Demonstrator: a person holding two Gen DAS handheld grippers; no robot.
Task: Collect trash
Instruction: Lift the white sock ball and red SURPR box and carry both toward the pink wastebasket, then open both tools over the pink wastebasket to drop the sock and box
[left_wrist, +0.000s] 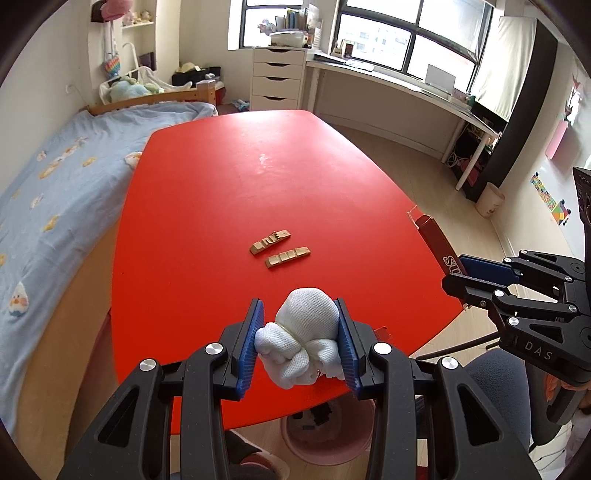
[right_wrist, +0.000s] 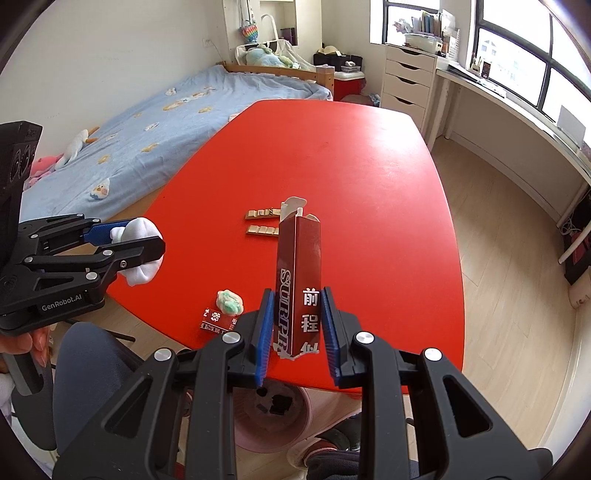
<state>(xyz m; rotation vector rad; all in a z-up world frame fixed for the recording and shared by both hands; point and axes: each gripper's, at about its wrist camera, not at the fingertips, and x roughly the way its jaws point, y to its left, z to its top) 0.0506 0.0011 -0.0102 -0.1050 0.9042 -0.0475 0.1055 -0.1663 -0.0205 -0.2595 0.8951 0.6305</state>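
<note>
Red table (left_wrist: 221, 177) beside blue bed (left_wrist: 55, 177) — pink bin (right_wrist: 273, 417) below.

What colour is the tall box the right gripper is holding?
Dark red with white lettering; the box shows best in the right wrist view, between the right gripper jaws.

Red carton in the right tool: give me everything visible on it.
The red carton is a tall, slim cardboard box, dark red with white "SURPR..." lettering down one side and white Chinese characters on the other. Its top flaps are torn open, showing a white inside, and the bottom edge is ragged. It stands roughly upright, pinched between the blue pads of the right tool, above the red table's near edge.
</note>
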